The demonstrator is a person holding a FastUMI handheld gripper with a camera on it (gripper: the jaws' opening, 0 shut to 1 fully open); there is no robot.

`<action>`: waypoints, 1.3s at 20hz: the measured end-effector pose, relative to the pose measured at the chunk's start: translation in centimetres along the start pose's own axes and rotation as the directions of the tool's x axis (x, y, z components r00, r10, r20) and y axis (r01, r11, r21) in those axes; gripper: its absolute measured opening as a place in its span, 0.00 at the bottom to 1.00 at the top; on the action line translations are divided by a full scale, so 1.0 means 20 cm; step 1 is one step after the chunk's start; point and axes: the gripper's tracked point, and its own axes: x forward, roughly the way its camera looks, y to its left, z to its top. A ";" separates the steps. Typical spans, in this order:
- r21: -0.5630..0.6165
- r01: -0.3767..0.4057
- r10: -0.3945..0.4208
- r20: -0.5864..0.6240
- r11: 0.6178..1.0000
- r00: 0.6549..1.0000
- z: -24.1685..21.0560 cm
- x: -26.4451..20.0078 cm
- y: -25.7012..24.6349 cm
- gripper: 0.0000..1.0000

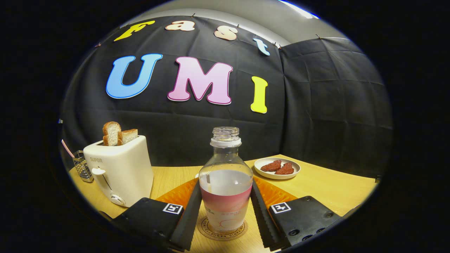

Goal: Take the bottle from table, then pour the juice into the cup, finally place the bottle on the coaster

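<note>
Bottle upright on the coaster, lower centre of frame, uncapped, part full of clear liquid. Tongs flank it, both fingers against its sides at label height; clamped on it as far as visible. Toaster with bread at left, plate of red pieces right of centre, orange mat on bench.

A cream plastic toaster with two slices of bread standing in its slots sits near the left edge of the light wooden tabletop. Behind it, by the far left edge, stands a small wire-mesh metal holder with a striped straw. Near the far corner rests a small white round plate carrying two dark red pieces of food.
</note>
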 end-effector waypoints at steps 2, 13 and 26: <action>-0.007 0.003 -0.002 0.024 1.000 1.000 0.01 0.01 0.01 0.75; 0.041 0.019 -0.019 -0.011 0.999 1.000 0.00 -0.01 -0.01 0.78; 0.070 0.016 -0.016 -0.009 0.997 1.000 0.07 -0.07 -0.04 0.99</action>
